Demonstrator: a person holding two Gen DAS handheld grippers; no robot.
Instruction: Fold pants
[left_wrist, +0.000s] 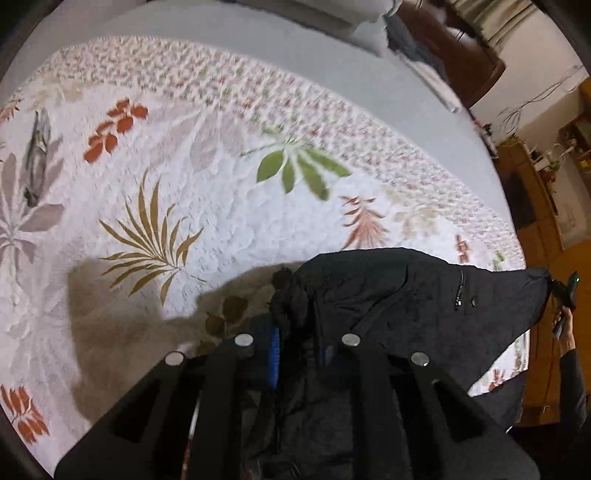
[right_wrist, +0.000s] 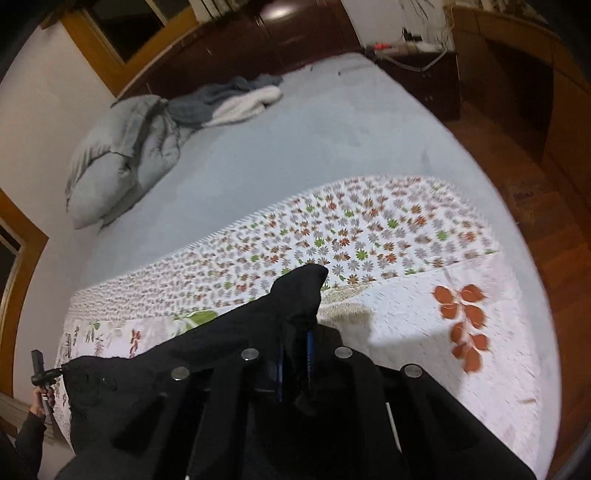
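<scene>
Left hand-held gripper (left_wrist: 295, 354) is clamped down on a bunched-up bit of the black pants (left_wrist: 406, 295), with the blue pads (left_wrist: 274, 350) squeezed tight against the cloth. From there the pants stretch out to the right, pulled fairly taut and lifted off the quilt (left_wrist: 221, 221), up to a corner where the other gripper has them at the far right edge of the left view. You can see a zipper pull (left_wrist: 459, 295) on the cloth about midway along.

Right hand-held gripper (right_wrist: 294, 354) is doing the same thing: jaws narrow and pinched on the pants, and a peak of black cloth pokes up past its fingers. The rest of the pants run off to the left, ending at the left gripper down in the lower left corner of the right view.

So the pants are basically strung between the two grippers above the near end of the bed (right_wrist: 295, 147), casting a shadow on the floral quilt underneath. The quilt only covers the near part; beyond it is plain grey sheet. At the far end there's a grey comforter (right_wrist: 122, 155) heaped up, with a dark-and-white blanket (right_wrist: 229, 99) beside it against the dark headboard (right_wrist: 258, 48). Wood floor (right_wrist: 517, 166) to the right of the bed.
</scene>
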